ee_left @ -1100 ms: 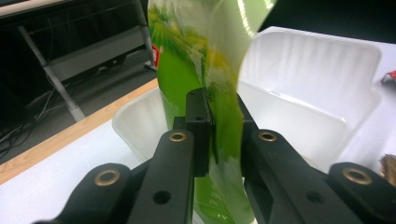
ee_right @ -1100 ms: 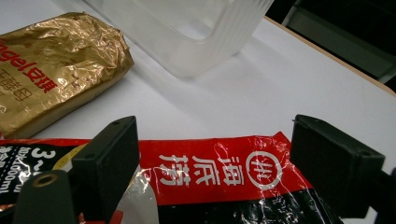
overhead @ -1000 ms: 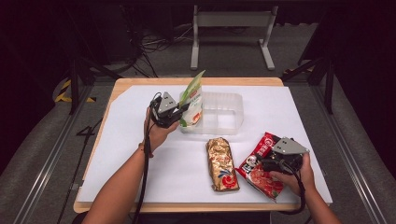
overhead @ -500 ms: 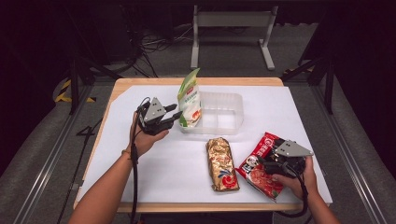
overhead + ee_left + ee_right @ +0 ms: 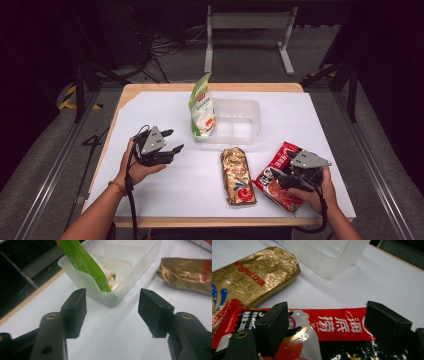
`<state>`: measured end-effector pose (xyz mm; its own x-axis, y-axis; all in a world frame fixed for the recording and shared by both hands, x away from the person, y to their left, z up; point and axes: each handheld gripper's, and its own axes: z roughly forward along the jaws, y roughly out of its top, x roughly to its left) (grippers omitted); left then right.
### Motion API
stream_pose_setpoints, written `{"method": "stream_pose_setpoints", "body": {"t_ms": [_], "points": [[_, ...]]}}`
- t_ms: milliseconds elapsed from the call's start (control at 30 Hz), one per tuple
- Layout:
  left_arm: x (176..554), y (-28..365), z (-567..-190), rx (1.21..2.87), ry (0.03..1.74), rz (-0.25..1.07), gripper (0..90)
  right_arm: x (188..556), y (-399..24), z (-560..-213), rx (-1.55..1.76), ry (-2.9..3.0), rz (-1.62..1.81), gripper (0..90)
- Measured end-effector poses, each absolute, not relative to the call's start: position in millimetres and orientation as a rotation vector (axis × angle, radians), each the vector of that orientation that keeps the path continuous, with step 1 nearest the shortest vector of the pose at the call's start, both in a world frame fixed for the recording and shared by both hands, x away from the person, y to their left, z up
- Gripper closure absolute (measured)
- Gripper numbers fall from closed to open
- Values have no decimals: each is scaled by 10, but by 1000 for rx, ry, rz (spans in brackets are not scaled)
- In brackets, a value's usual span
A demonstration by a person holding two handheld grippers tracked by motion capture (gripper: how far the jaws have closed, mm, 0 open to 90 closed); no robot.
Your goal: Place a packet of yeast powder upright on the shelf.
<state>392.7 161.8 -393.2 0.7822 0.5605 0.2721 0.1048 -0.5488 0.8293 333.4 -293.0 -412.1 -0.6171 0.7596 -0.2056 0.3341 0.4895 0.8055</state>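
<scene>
A green and white pouch (image 5: 202,107) (image 5: 82,262) stands upright in the left end of a clear plastic container (image 5: 250,107) (image 5: 140,262). My left gripper (image 5: 174,140) (image 5: 112,307) hovers over the white table cover to the left of the container. Its jaws have just been opening and nothing is between them. A red packet (image 5: 285,155) (image 5: 337,322) lies flat at the front right. My right gripper (image 5: 277,177) (image 5: 329,317) straddles its top edge, open, and its jaws have just been closing a little. A gold packet (image 5: 238,175) (image 5: 254,277) lies between the two hands.
The white cover (image 5: 320,125) spreads over a wooden table (image 5: 150,87). The container's right compartments hold nothing. Dark floor, cables and a metal stand (image 5: 250,30) lie beyond the table's far edge.
My left gripper let go of the green pouch, opened, and drew back left and toward the person. The pouch stays standing in the container. The right hand kept its place.
</scene>
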Motion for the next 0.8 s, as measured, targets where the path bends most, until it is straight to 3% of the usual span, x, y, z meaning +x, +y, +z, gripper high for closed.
{"method": "stream_pose_setpoints", "body": {"t_ms": [433,700,800], "points": [[3755,1907,-4111,2125,575,630,173,3426,-2818,-4000,861,2296,1178,336],[3664,2067,-4284,2146,635,568,121,3579,-2760,-3973,874,2367,1206,334],[3607,2122,-4355,2126,690,570,121,3623,-2726,-3976,860,2389,1206,377]]}}
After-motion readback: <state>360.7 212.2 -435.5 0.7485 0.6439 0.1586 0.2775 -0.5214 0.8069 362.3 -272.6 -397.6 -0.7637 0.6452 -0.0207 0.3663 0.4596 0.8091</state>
